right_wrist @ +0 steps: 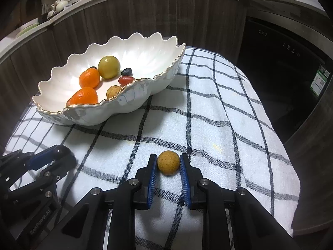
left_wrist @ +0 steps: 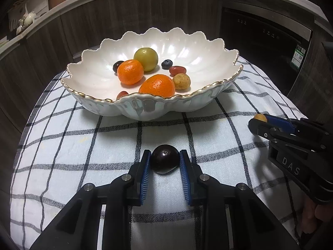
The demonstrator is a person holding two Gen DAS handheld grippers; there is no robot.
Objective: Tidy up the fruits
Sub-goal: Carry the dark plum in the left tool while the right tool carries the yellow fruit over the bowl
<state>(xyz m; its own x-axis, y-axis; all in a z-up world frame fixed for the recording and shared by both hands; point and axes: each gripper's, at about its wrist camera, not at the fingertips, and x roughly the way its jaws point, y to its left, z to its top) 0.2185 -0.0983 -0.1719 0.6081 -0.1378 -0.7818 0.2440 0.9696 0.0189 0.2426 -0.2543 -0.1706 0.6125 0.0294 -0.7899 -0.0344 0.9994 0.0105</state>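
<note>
My left gripper (left_wrist: 164, 160) is shut on a dark purple plum (left_wrist: 164, 161) low over the checked cloth, in front of the bowl. My right gripper (right_wrist: 168, 164) is shut on a small tan round fruit (right_wrist: 168, 162) near the cloth's right side. The white scalloped bowl (left_wrist: 145, 106) holds two oranges (left_wrist: 130, 71), a green-yellow fruit (left_wrist: 146, 56), a blueberry (left_wrist: 167, 64), red grape-like fruits (left_wrist: 177, 70) and another tan fruit (left_wrist: 181, 81). The right gripper (left_wrist: 258, 123) also shows in the left wrist view. The left gripper (right_wrist: 60, 154) also shows in the right wrist view, as does the bowl (right_wrist: 133, 102).
A white cloth with black checks (left_wrist: 218, 137) covers the table and drops off at the right edge (right_wrist: 287, 166). Dark wood cabinets (left_wrist: 124, 10) and a black appliance (right_wrist: 281, 73) stand behind, under a counter with kitchenware.
</note>
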